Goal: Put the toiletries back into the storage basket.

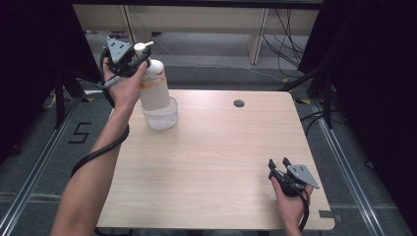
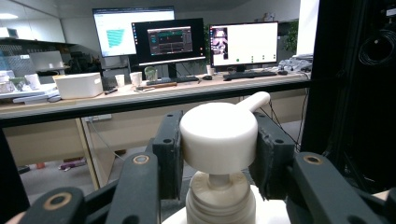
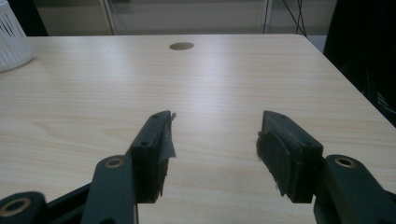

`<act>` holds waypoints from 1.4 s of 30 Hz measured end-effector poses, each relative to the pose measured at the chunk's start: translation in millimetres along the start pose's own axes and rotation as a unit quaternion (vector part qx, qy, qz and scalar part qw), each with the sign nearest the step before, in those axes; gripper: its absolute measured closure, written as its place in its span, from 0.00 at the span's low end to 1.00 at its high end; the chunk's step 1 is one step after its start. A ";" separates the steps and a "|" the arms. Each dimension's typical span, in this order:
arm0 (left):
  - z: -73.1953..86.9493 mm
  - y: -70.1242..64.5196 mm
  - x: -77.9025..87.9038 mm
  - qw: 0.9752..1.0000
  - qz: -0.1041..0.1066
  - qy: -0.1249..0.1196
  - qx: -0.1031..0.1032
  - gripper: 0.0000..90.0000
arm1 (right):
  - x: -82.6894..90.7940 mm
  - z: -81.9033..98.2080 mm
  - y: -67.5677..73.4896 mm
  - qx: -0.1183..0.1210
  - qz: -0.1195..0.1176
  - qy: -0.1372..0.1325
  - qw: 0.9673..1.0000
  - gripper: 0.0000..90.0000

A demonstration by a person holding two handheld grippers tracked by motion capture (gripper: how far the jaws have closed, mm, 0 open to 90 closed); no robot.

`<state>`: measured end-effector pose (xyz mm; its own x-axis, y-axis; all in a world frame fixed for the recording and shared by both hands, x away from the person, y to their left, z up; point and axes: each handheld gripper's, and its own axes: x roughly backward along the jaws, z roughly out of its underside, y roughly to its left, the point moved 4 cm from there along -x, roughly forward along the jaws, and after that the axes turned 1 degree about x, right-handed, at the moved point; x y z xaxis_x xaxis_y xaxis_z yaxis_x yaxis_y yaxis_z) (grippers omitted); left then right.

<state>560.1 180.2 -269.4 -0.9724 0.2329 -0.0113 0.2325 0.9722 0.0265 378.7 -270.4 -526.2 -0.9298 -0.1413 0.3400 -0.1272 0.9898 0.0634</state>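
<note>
- The left gripper [image 1: 139,58] is clamped on the pump head [image 2: 218,136] of a white bottle [image 1: 153,83], one jaw on each side of the head
- In the left gripper view the pads press the round head from both sides, and the spout [image 2: 253,101] points away, up and to the right
- Below the head, the ribbed collar [image 2: 220,201] of the bottle shows between the jaws
- The bottle stands upright with its base inside a clear ribbed cup [image 1: 161,116], at the far left part of the worktop [image 1: 216,162]
- The bottle carries an orange label on the side facing the left hand [image 1: 123,86]
- The right gripper [image 1: 278,162] rests at the near right corner of the worktop, held in the right hand [image 1: 291,201]
- Its jaws stand apart with nothing between them; bare wood shows in the gap in the right gripper view
- A round hole [image 1: 239,103] sits in the worktop near the far edge, well apart from both grippers
- The cup's edge [image 3: 13,39] shows at the top left of the right gripper view, far from those jaws
</note>
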 end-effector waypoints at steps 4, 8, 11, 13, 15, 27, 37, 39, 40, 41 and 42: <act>1.3 1.7 -2.9 1.000 -0.002 0.001 0.001 0.65 | -0.4 -0.5 -1.7 0.014 0.000 -0.002 1.000 0.50; 2.4 2.5 -6.3 1.000 -0.002 0.002 0.002 0.65 | -1.2 -0.9 -2.6 0.021 -0.003 -0.007 1.000 0.50; 3.2 3.3 -7.8 1.000 -0.003 0.003 0.002 0.65 | -0.7 -0.8 -2.7 0.023 0.000 -0.003 1.000 0.50; 4.0 3.7 -9.2 1.000 -0.004 0.004 0.002 0.65 | -1.1 -0.8 -2.6 0.022 -0.002 -0.006 1.000 0.50; 4.9 3.8 -10.7 1.000 -0.004 0.004 0.002 0.65 | -1.2 -0.8 -2.6 0.021 -0.003 -0.007 1.000 0.50; 10.7 3.5 -17.1 1.000 -0.003 0.011 0.001 0.65 | -1.1 -0.7 -2.6 0.024 0.000 -0.005 1.000 0.50; 18.0 1.9 -20.6 1.000 -0.005 0.020 0.006 0.65 | -1.0 -0.7 -2.3 0.024 -0.003 -0.004 1.000 0.49; 20.1 1.9 -21.4 1.000 -0.004 0.023 0.006 0.65 | -1.0 -0.7 -2.2 0.024 -0.003 -0.004 1.000 0.49; 21.1 1.8 -21.9 1.000 -0.005 0.023 0.007 0.65 | -1.0 -0.7 -2.1 0.024 -0.004 -0.003 1.000 0.49; 22.0 1.8 -22.2 1.000 -0.005 0.024 0.008 0.65 | -0.9 0.2 1.4 0.003 -0.004 -0.002 1.000 0.49; 23.6 1.9 -22.8 1.000 -0.005 0.026 0.008 0.65 | -0.8 0.2 1.6 0.002 -0.005 -0.002 1.000 0.49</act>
<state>583.1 177.3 -292.7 -0.9741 0.2227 0.0398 0.2233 0.9747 0.0106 379.2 -268.7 -526.6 -0.9299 -0.1502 0.3357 -0.1369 0.9886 0.0631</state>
